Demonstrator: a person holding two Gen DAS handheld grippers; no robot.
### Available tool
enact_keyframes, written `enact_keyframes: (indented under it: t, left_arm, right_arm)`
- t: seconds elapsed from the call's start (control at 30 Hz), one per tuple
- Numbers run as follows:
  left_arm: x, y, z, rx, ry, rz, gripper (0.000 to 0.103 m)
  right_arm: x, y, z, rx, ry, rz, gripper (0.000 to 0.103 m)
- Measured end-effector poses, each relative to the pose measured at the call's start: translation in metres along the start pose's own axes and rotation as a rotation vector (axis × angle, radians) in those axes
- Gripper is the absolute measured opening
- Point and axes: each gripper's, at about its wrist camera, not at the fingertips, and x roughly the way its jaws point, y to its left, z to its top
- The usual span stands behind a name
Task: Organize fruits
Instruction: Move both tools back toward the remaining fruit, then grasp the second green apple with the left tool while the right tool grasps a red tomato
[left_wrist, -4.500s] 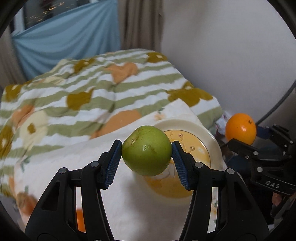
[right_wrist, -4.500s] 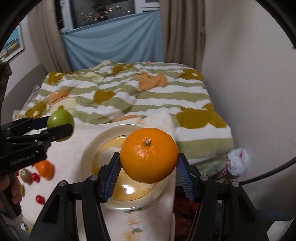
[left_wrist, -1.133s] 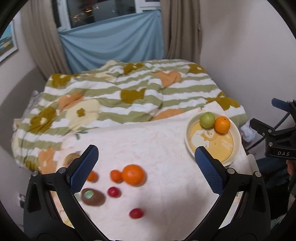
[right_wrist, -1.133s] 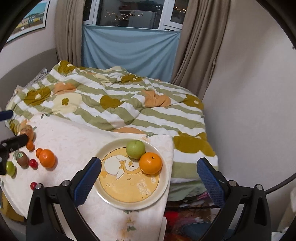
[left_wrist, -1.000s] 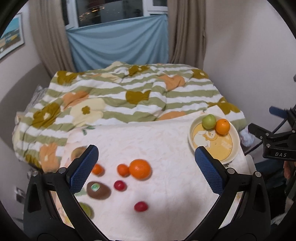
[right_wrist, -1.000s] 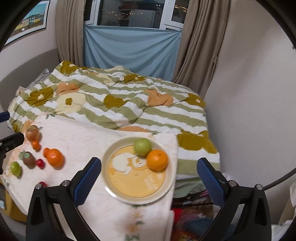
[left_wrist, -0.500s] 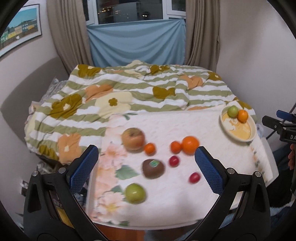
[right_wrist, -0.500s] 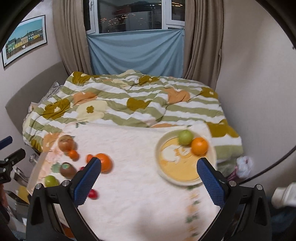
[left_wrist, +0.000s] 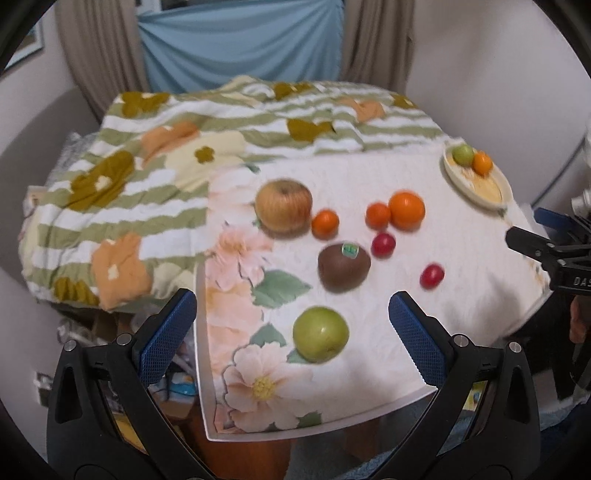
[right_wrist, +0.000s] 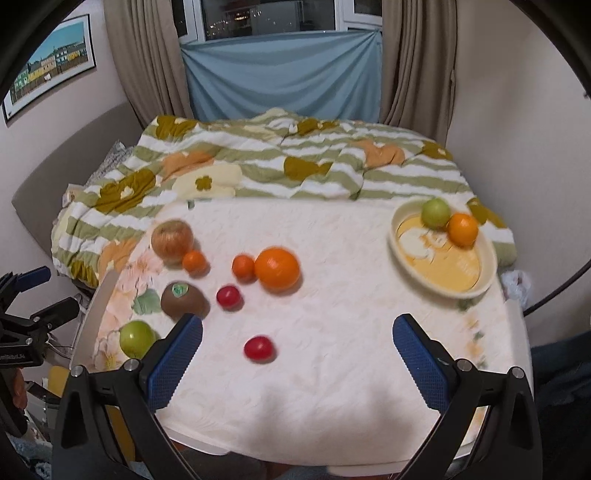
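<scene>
Here the left tool (left_wrist: 291, 334) hangs wide open and empty over the near left corner of the desk (left_wrist: 369, 391), its blue pads well apart. Straight ahead between them lies a green apple (left_wrist: 320, 339), the closest fruit to it. Beyond that, at about 12 o'clock, sits a brown kiwi (left_wrist: 344, 266) with a sticker on top, and past it a big yellowish apple (left_wrist: 283, 205) at 11 o'clock with a small orange (left_wrist: 325, 222) touching its right side. Two more oranges, one small (left_wrist: 378, 215) and one large (left_wrist: 406, 209), touch each other at 1 o'clock, with two red tomatoes (left_wrist: 383, 244) nearer. Far off at 2 o'clock the plate (left_wrist: 495, 201) holds a green fruit and an orange side by side.

The right tool (right_wrist: 297, 349) is likewise spread wide with nothing in it, and a red tomato (right_wrist: 259, 348) lies between its pads.

The green apple looks firm, smooth and round, moderately heavy, so it should bear a firm squeeze but could roll or slip; I judge the widest middle, pads on opposite sides, the best hold. The kiwi and tomatoes seem softer and would want a gentler squeeze.

The right view shows the plate's bare yellow middle, with room for more fruit, plus the window, curtains and a framed picture (right_wrist: 51, 59). The left view shows the desk's near left corner and clutter below it, and the right tool's tip at 3 o'clock; the right view catches the left tool at 9 o'clock.
</scene>
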Motion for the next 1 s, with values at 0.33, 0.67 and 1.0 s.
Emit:
enact_keyframes:
  t: [0.33,0.67,1.0]
  left_arm:
    - [0.061,-0.006,-0.022,0.141,0.083,-0.141,0.103]
    - [0.104,-0.014,-0.039,0.195,0.162,-0.21,0.082]
    - [0.11,-0.019,-0.042,0.192,0.176,-0.211,0.064]
  right_arm:
    - [0.05,0.025,-0.03,-0.014,0.074,-0.069,0.103]
    - [0.09,0.033,-0.04,-0.024,0.133,-0.043,0.096]
    - [0.105,0.04,-0.041,-0.051,0.158,-0.004,0.074]
